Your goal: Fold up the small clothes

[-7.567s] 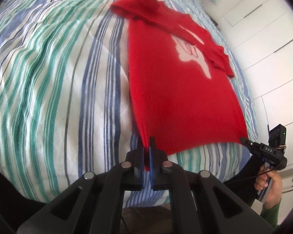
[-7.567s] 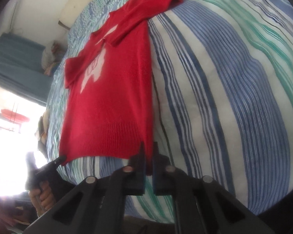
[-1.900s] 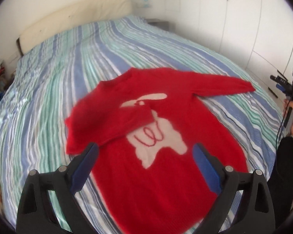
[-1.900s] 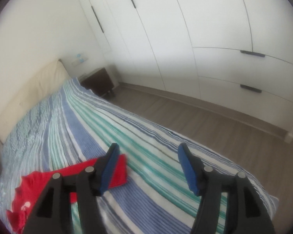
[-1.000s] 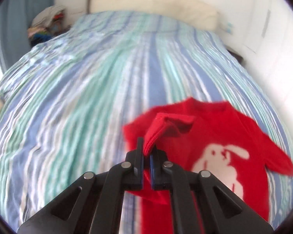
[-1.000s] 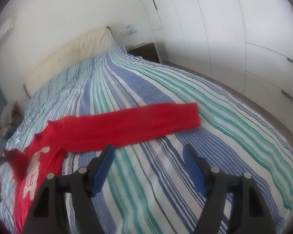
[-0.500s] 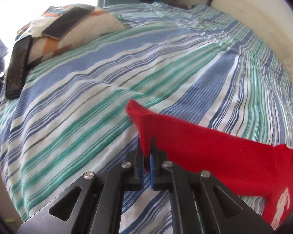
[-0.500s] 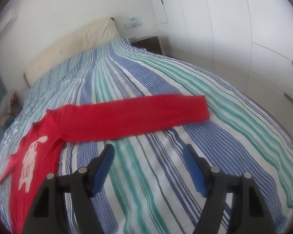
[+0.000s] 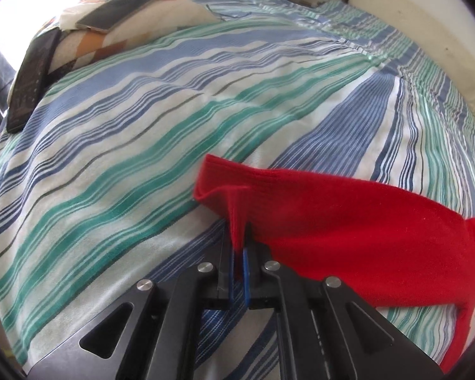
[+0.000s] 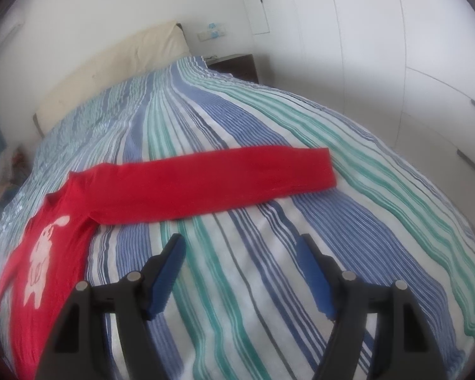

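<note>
A red knitted sweater (image 9: 348, 231) with a white rabbit motif lies on the striped bed. In the left wrist view one sleeve is stretched out to the left, and my left gripper (image 9: 237, 250) is shut on a pinch of the cuff. The right wrist view shows the other sleeve (image 10: 212, 180) lying flat and straight across the bed, with the body and rabbit motif (image 10: 42, 253) at lower left. My right gripper (image 10: 242, 272) hovers open above the bedsheet, in front of that sleeve, with nothing between its fingers.
The bed cover (image 9: 174, 110) has blue, green and white stripes. A patterned cushion (image 9: 133, 28) with a phone (image 9: 120, 9) and a dark remote (image 9: 31, 76) sits at the far left corner. White wardrobe doors (image 10: 380, 31), a bedside table (image 10: 237, 66) and a cream headboard (image 10: 110, 66) stand behind.
My left gripper carried the sleeve cuff out to the left and down, pulling that sleeve straight off the sweater's chest. The right gripper stayed open and nearly still.
</note>
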The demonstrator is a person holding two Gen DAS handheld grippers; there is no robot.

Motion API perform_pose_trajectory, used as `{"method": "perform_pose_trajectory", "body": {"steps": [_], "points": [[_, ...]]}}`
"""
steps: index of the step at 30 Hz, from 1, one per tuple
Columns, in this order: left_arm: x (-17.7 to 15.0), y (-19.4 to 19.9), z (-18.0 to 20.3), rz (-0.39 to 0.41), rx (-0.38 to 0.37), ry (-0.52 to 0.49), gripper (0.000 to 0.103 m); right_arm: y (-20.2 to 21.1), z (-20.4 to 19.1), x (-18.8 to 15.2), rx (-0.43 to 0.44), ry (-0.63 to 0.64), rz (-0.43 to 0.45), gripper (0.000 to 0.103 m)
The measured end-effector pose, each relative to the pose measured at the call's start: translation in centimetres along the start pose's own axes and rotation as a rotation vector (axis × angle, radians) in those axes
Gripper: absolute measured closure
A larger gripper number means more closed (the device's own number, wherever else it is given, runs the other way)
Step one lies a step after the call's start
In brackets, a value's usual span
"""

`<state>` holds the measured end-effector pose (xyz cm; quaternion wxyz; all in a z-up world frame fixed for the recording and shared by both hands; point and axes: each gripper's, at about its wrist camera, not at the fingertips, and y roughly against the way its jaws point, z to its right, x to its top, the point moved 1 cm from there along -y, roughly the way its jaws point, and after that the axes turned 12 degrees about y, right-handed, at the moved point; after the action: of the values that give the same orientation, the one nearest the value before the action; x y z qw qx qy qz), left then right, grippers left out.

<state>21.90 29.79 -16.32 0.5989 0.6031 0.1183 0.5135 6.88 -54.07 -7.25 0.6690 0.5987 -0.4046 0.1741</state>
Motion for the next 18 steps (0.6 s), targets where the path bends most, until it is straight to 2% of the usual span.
{"method": "perform_pose_trajectory", "body": {"steps": [6, 18], "points": [[0.1, -0.4, -0.8, -0.021, -0.052, 0.027, 0.100, -0.6, 0.2, -0.2, -0.015, -0.012, -0.024, 0.031], [0.0, -1.0, -0.9, -0.024, -0.069, 0.033, 0.099, -1.5, -0.3, -0.6, -0.040, 0.024, -0.059, 0.031]]}}
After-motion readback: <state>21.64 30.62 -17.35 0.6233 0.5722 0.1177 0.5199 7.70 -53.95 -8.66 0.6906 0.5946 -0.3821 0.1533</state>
